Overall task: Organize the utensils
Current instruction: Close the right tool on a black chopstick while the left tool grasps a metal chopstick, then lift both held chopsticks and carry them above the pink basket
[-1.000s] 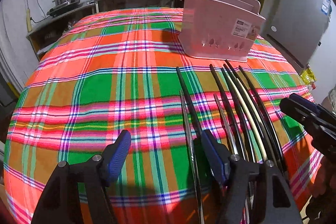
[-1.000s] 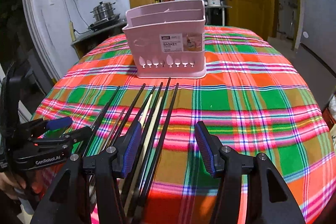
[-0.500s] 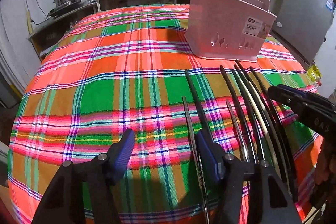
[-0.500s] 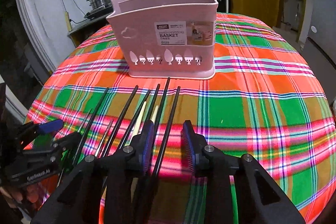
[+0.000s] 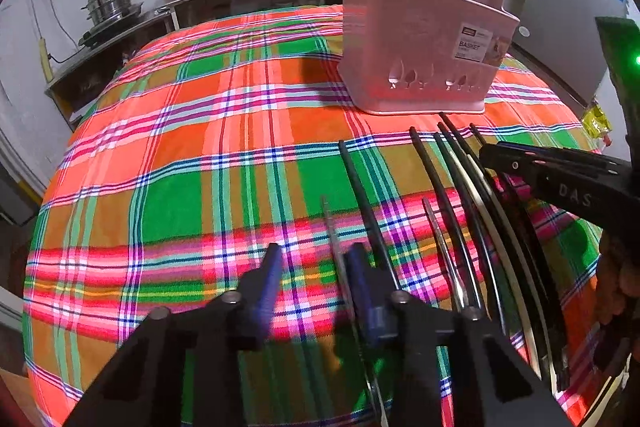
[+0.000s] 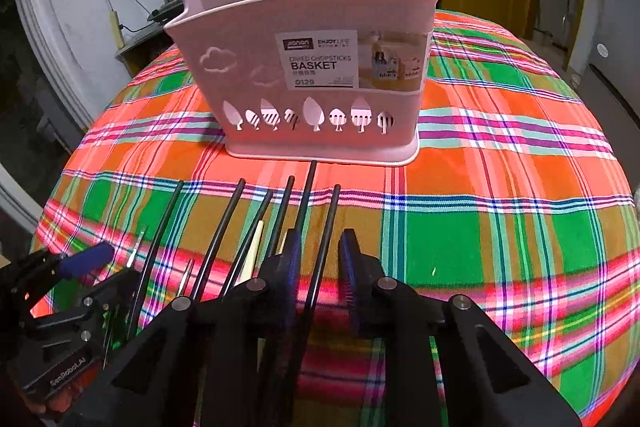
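Plaid tablecloth; kitchen counter behind

pink basket blocking ahead, chopsticks fanned below

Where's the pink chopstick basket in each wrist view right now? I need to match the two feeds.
Left wrist: pink basket upper right of centre, seen corner-on, beyond the chopstick tips.
Right wrist: it fills the upper centre, label facing the camera.
Shared landmark: the white BASKET label on its front wall.
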Available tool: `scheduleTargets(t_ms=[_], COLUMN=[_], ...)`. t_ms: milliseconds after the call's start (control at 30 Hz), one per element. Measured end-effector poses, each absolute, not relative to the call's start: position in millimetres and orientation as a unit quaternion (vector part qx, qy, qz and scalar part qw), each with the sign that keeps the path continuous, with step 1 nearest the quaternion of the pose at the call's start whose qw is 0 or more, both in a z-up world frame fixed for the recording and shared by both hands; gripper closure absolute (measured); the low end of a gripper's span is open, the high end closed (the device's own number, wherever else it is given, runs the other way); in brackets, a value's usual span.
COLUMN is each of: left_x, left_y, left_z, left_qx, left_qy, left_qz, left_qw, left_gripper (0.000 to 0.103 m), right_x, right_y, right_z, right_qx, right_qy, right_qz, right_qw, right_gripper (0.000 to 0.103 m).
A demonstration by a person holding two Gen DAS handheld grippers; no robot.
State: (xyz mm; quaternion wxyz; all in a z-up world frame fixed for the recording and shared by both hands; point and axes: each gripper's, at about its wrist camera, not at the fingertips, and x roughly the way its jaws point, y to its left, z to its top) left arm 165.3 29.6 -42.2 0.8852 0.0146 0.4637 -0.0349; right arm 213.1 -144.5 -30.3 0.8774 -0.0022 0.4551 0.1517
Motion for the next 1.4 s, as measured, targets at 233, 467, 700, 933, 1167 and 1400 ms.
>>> scheduleTargets(t_ms=[233,467,700,933,1167,1400], left_x=[169,173,167,160,152,145], left_y=[26,38,47,53,54,51], left_z=[-41,-36,-10,33,74,103], left_qx=[0.02,-0.023,-0.05,-0.057,-0.054,-0.055], left_qy=[0.464,0.475,0.456,0.426,0.395,0.374], left_qz=[-0.038,-0.055,-0.076,-0.093,-0.106,-0.118], left_qw=[0.885,0.878,0.885,0.898,0.911,0.918], left_gripper=[0.093,0.099,0.099,0.099,0.099,0.099], right_x=[222,224,212,201,187,172], right_y=[-138,-146,-157,-158,-163,-167], right_z=[-32,-24,3,45,85,114], right_qx=[-0.03,-0.009,0.004,0.007,0.004,-0.002], right_qy=[0.469,0.471,0.447,0.409,0.367,0.334], right_qz=[0.149,0.162,0.177,0.187,0.189,0.194], right_qw=[0.87,0.867,0.877,0.893,0.911,0.922], right_gripper=[0.091,0.095,0.096,0.096,0.098,0.098])
